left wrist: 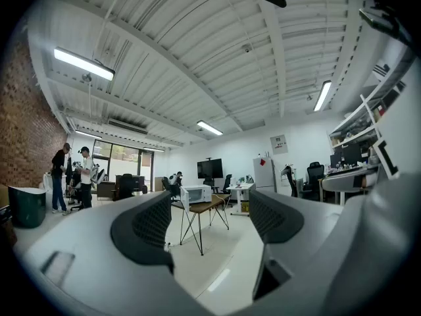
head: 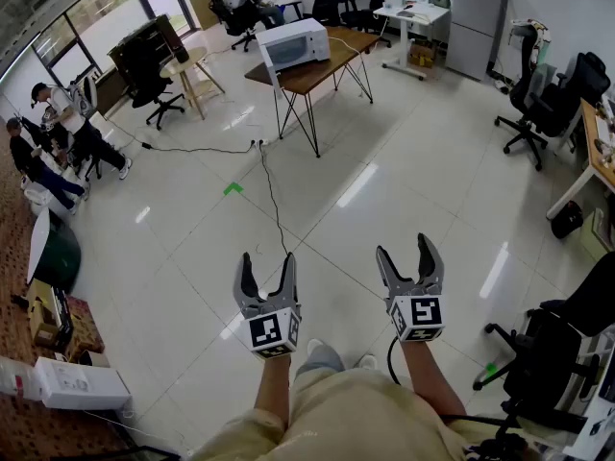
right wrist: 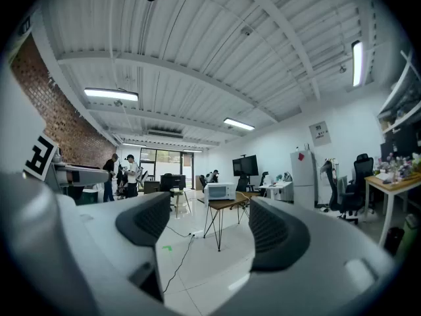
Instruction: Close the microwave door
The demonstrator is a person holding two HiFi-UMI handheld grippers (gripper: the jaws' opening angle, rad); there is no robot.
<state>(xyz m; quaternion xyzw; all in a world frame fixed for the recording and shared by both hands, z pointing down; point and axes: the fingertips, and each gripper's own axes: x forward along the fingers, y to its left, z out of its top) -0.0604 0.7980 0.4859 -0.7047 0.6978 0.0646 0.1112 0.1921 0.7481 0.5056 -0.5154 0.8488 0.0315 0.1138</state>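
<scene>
A white microwave (head: 293, 43) stands on a wooden table (head: 332, 63) with black legs, far across the room. It also shows small in the left gripper view (left wrist: 196, 193) and the right gripper view (right wrist: 219, 191). In the left gripper view its door seems to stick out at its left side. My left gripper (head: 267, 262) and right gripper (head: 405, 248) are held side by side in front of my body, far from the microwave. Both are open and hold nothing. The floor and table show between the left gripper's (left wrist: 210, 219) jaws and between the right gripper's (right wrist: 204, 226) jaws.
A black cable (head: 274, 200) runs over the white tiled floor from the table toward me, past a green tape mark (head: 233, 188). Office chairs (head: 538, 104) stand at the right, one close by (head: 562, 353). People (head: 58, 123) are at the left, and boxes (head: 67, 382).
</scene>
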